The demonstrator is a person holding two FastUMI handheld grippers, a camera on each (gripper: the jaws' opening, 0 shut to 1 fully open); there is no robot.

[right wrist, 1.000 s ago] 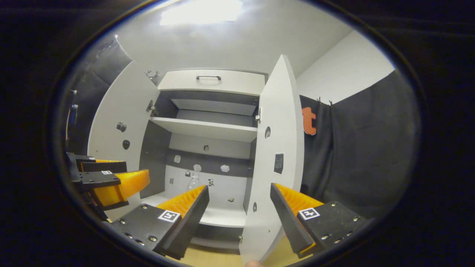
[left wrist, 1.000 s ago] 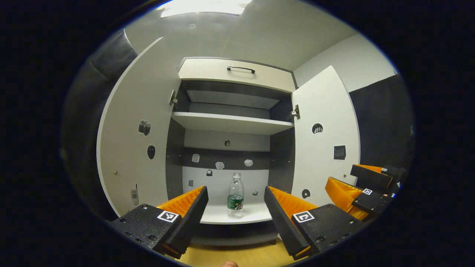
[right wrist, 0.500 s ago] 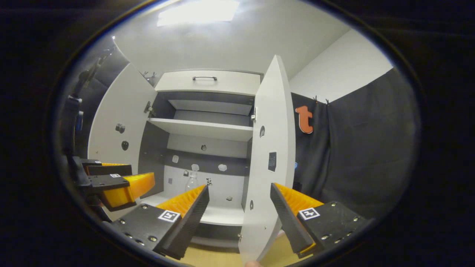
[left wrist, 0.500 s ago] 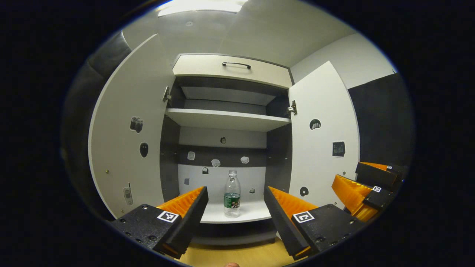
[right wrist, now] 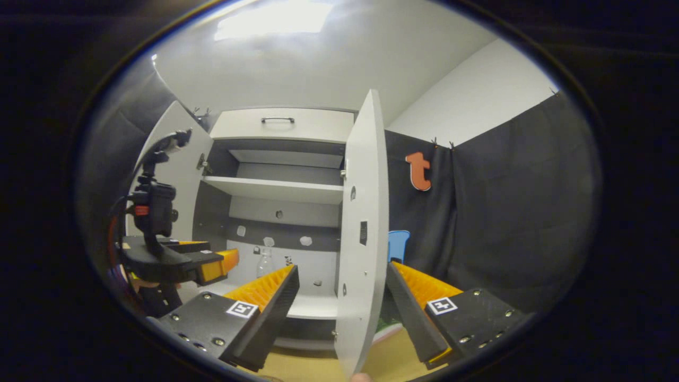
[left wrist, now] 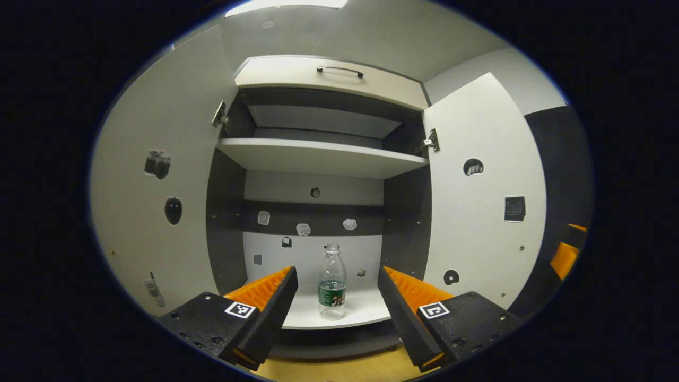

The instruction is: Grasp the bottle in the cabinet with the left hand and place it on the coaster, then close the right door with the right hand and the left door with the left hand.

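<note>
Bottle [left wrist: 332, 281], clear plastic with green label, upright on white cabinet bottom shelf [left wrist: 350, 314], 12 o'clock of left gripper [left wrist: 335, 297]; jaws wide for approach; right gripper [right wrist: 343, 294] wide, straddling white right door [right wrist: 362, 228] edge.

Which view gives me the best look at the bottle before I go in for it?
The left gripper view: the bottle stands whole and upright on the bottom shelf, centred between the open left gripper. In the right gripper view, only its upper part shows, small, behind a finger of the right gripper.
</note>
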